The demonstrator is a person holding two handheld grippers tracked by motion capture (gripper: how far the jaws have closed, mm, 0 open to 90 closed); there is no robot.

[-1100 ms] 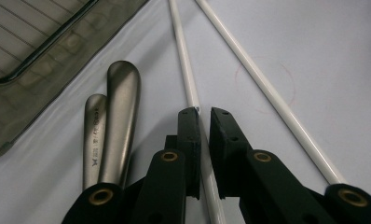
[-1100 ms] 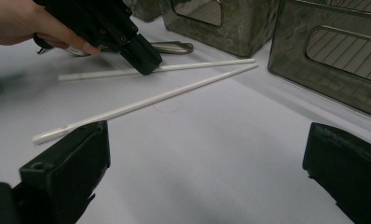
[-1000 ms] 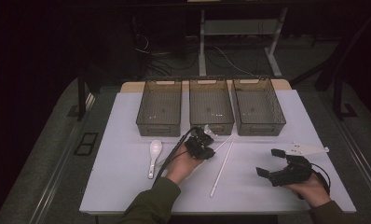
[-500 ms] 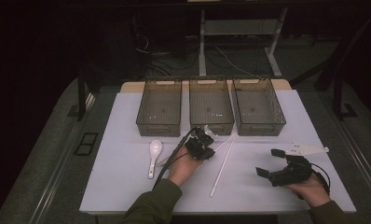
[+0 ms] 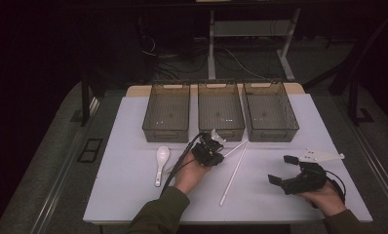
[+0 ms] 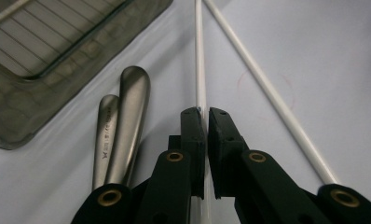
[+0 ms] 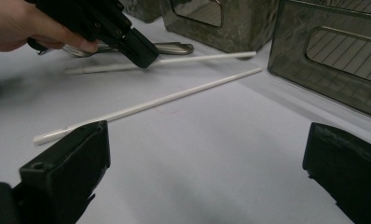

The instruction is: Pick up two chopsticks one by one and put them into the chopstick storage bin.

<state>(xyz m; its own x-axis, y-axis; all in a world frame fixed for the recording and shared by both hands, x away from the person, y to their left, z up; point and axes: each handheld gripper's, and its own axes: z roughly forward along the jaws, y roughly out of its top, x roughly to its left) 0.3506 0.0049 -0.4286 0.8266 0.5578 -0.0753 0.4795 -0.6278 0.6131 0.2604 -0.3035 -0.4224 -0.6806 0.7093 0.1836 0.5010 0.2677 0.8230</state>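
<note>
Now white chopstick (image 6: 200,70) clamped between left gripper (image 6: 205,122) jaws.

Left tongs (image 6: 204,116) clamped, right tongs (image 7: 207,168) agape

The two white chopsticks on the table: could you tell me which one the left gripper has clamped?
The left gripper is shut on the chopstick nearer the bins; the other chopstick lies free on the table, angling away from it.
</note>
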